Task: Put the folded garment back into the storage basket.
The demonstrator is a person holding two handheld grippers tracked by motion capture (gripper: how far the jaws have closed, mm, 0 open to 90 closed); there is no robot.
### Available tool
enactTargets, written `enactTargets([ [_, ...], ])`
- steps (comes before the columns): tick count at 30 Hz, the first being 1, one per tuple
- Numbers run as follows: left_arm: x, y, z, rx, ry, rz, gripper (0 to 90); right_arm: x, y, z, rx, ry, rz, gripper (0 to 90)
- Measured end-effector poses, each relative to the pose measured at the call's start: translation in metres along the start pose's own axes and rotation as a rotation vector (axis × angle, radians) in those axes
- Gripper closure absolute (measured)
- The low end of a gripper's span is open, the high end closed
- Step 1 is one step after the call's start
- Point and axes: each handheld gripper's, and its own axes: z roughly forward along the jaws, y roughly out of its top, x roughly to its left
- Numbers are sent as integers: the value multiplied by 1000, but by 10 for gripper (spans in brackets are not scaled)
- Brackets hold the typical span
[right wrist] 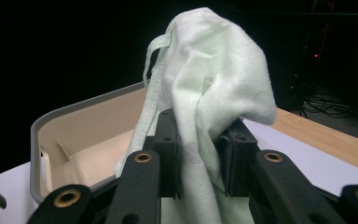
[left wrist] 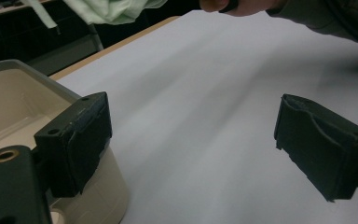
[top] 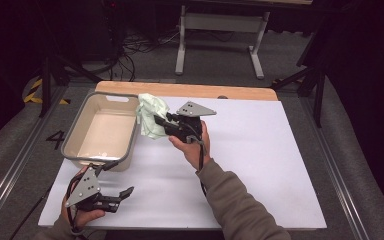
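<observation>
A pale green cloth (top: 151, 116) hangs bunched beside the right rim of a beige tub (top: 102, 131) with a grey rim. My right gripper (top: 160, 121) is shut on the cloth and holds it above the white table. In the right gripper view the cloth (right wrist: 214, 88) rises between the two black jaws, with my right gripper (right wrist: 200, 156) clamped on its middle and the tub (right wrist: 81, 135) behind it. My left gripper (top: 125, 192) rests near the table's front left corner, open. In the left gripper view my left gripper (left wrist: 193, 149) has its jaws wide apart, with nothing between them.
A white mat (top: 260, 165) covers the wooden table (top: 190, 90). The tub's corner (left wrist: 23, 107) sits beside the left gripper's left jaw. Beyond the table are a white stand's legs (top: 220, 40) and cables on a dark floor.
</observation>
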Motion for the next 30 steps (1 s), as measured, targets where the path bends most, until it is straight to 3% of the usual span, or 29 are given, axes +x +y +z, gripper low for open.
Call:
enactTargets([
  [12,1,-1,-1,-1,-6,2,119,14,10,28,11,44,0,719],
  [30,0,0,-2,-7,-8,0,124,28,12,59,37,44,-4,716],
])
